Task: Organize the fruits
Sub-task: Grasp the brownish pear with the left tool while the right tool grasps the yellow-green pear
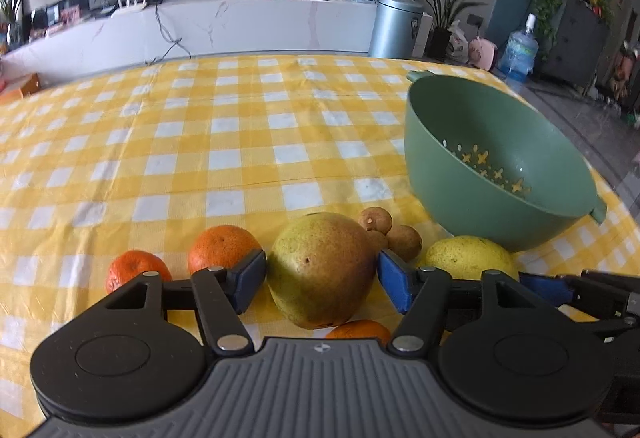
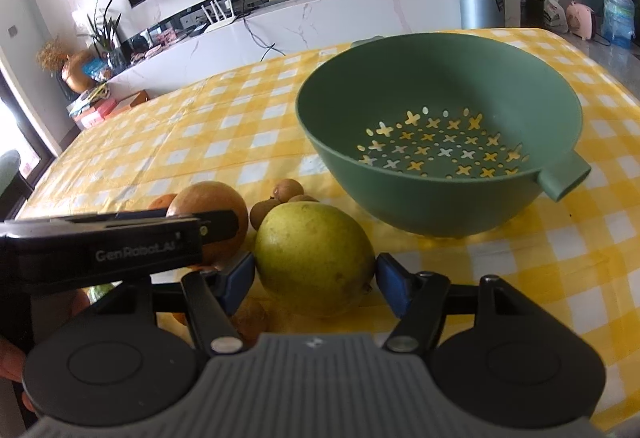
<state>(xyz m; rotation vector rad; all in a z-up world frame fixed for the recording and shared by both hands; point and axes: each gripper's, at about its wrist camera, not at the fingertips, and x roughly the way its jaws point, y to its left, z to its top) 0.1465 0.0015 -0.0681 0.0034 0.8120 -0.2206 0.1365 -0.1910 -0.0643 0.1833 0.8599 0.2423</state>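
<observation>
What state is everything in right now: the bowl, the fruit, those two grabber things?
Green colander bowl: upright, empty.
Brownish pear: on the cloth, between the left tool fingers.
Yellow-green pear: on the cloth, between the right tool fingers.
Oranges: loose on the cloth.
Small brown fruits: clustered behind the pears.

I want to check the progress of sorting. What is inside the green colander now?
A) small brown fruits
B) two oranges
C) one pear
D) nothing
D: in the right wrist view the green colander shows only its bare perforated bottom, while the yellow-green pear lies on the tablecloth outside it.
</observation>
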